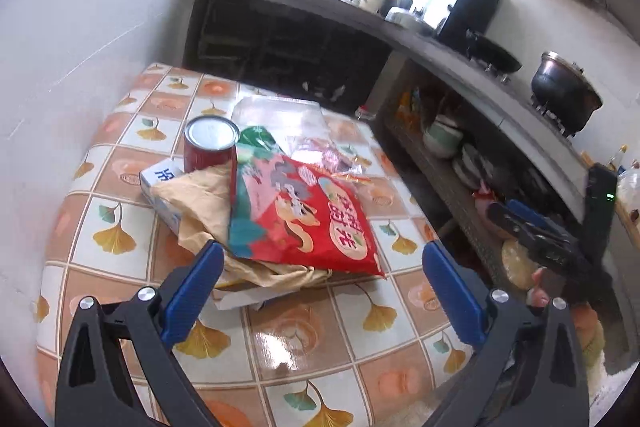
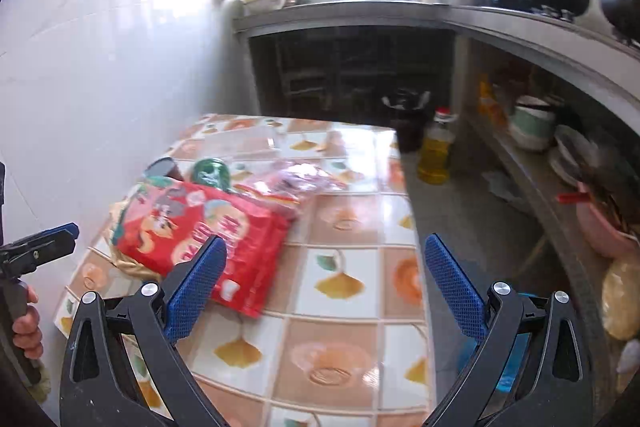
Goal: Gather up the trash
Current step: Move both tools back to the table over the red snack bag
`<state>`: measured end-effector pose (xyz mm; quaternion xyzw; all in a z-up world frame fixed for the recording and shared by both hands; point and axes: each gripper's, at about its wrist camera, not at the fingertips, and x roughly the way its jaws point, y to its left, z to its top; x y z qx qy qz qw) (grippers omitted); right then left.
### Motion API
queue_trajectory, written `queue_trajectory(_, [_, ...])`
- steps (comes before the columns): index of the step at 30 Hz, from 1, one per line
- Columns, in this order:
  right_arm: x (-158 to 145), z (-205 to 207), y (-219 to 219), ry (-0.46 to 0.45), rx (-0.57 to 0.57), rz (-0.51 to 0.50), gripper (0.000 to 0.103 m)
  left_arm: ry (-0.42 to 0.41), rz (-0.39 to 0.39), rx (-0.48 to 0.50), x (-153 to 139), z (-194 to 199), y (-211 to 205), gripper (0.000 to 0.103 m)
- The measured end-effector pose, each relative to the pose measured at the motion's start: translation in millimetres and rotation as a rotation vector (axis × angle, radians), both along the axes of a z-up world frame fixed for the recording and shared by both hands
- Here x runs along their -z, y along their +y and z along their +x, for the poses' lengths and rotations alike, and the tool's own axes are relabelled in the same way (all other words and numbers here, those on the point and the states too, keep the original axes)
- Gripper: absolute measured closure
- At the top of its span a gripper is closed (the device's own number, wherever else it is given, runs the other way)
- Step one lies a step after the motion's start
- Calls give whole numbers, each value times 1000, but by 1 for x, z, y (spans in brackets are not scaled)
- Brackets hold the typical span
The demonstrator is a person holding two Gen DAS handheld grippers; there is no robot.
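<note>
Trash lies heaped on a tiled table (image 1: 304,343) beside a white wall: a red snack bag (image 1: 308,215) rests on crumpled brown paper (image 1: 200,203) and a white box (image 1: 160,183), with a red can (image 1: 210,147) standing behind and clear plastic wrappers (image 1: 320,147) just beyond. Left gripper (image 1: 320,267) hovers near the pile, its blue fingers (image 1: 192,291) spread wide and empty. Right gripper (image 2: 326,259) hangs over the table, fingers (image 2: 452,287) likewise wide apart, holding nothing.
</note>
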<state>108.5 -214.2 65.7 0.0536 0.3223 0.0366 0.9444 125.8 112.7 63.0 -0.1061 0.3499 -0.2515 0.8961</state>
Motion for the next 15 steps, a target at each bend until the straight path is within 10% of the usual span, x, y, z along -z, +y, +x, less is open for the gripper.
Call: queue_trajectory(15, [50, 49, 35, 201, -61, 174, 18, 61, -23, 18, 24, 66, -2, 10])
